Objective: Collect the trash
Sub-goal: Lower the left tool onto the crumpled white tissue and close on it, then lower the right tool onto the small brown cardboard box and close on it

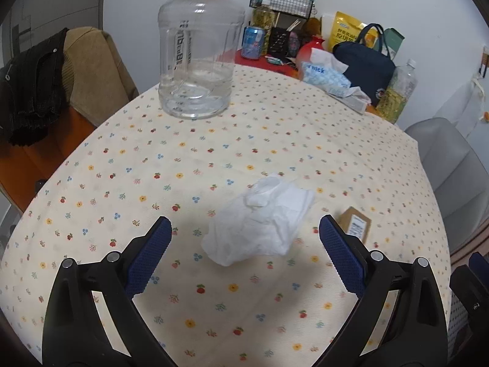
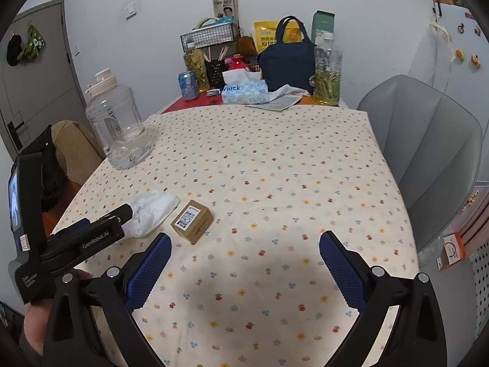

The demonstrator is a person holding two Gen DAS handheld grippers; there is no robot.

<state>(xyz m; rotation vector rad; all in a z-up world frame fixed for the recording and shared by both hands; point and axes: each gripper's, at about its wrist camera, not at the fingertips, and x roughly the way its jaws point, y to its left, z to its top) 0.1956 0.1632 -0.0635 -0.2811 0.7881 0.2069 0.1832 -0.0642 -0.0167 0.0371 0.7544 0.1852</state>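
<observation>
Here the left gripper (image 1: pixel 244 229) hovers low over the table (image 1: pixel 275 140), its blue-padded jaws spread wide and holding nothing; a crumpled white tissue (image 1: pixel 259 220) lies on the flowered cloth just ahead of and between the two fingertips, with no contact visible. The right gripper (image 2: pixel 244 244) is likewise spread wide and empty, poised above bare cloth near the table's front edge. A small cardboard box (image 2: pixel 192 220) with a printed label rests just beside the tissue, toward the table's middle; from the right wrist view, the box sits ahead of the right claw's left finger (image 2: pixel 149 272), apart from it. Both pieces of trash lie toward the front left part of the table. A large clear water jug (image 1: pixel 195 49) stands near the left edge, farther back. Along the far edge stand a tissue pack (image 2: pixel 244 91), a dark blue bag (image 2: pixel 287 61), bottles and a drink can (image 2: pixel 188 85). A grey chair (image 2: pixel 428 153) stands beside the right edge.
</observation>
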